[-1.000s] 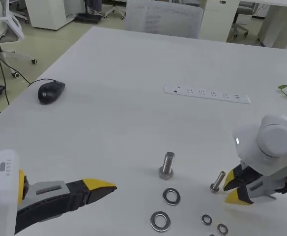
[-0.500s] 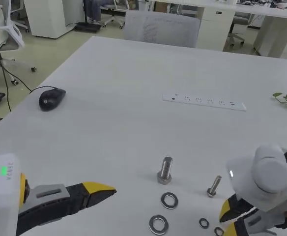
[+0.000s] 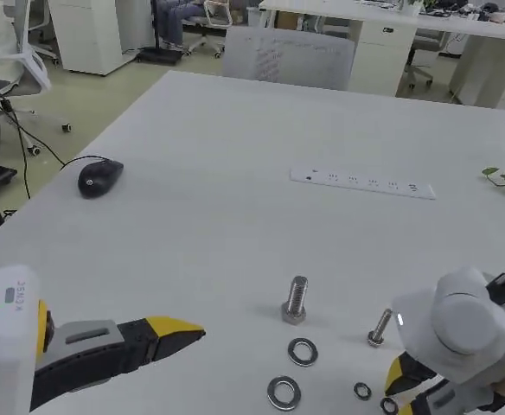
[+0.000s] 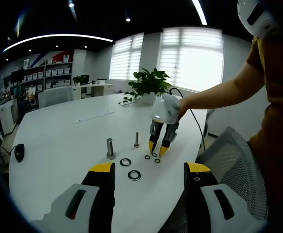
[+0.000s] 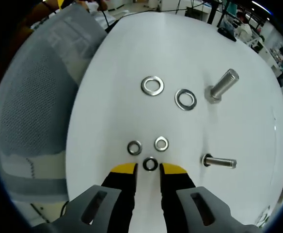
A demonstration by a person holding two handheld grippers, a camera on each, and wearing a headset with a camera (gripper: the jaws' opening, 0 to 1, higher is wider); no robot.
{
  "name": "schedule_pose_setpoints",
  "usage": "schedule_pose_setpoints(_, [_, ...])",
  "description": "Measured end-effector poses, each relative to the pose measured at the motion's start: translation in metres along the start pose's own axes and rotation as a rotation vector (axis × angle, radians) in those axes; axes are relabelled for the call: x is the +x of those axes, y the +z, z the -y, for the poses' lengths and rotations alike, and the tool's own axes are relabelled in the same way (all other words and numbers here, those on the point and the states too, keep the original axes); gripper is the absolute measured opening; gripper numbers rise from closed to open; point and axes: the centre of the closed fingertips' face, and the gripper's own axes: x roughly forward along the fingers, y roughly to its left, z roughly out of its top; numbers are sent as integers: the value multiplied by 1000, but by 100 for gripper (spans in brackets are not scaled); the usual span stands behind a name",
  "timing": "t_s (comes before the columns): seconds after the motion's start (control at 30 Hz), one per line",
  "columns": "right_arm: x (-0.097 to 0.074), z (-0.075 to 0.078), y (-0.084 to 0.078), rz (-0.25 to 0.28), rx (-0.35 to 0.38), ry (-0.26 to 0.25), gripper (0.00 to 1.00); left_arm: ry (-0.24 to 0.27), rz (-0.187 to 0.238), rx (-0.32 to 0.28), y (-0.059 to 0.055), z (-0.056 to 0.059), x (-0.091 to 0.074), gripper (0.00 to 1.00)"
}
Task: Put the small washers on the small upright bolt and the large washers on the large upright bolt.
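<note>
- Since a second ago, the right tool [image 5: 149, 169] has come away from the small bolt [image 5: 220, 162] and gone down to the small washers [image 5: 161, 143].
- On the far left, the left tool [image 4: 150, 170] hangs over the bench [image 3: 235, 173]. Its two jaws are wide apart and hold nothing. It is well apart from all the task's things.
- Next comes the large bolt [image 3: 296, 300]. It stands straight up on its head, with no washer on it.
- Just in front of it, the two large washers [image 3: 302, 351] lie flat on the bench.
- To the right of those stands the small bolt, also upright and bare.
- Near it, three small washers lie flat in a little bunch.
- One small washer [image 5: 150, 163] sits right between the tips of the right tool. The jaws are a little apart and do not seem to pinch it yet.
- I think the right tool is the one to pick it up, since it is by far the nearer.
- From that tool's own view, the small bolt is close by on the right, so the washer would have to go that way and then down over the bolt's top.
- In the head view, the right tool's white body and the picture's bottom edge hide part of the small washers.
- I cannot tell if the tips touch the bench.
</note>
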Motion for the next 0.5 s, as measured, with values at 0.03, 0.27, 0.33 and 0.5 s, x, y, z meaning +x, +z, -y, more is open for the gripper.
schedule_pose_setpoints(0.03, [0,0,0,-1,1,3,19,2,0,-1,0,0,0,56])
schedule_pose_setpoints(0.27, [0,-1,1,-1,-31,-6,18,4,14,-4,2,3,1,56])
schedule_pose_setpoints(0.33, [0,-2,1,8,-26,-9,17,5,14,-4,2,3,2,56])
schedule_pose_setpoints(0.5, [0,-2,1,15,-41,-8,16,10,19,-4,2,1,1,56])
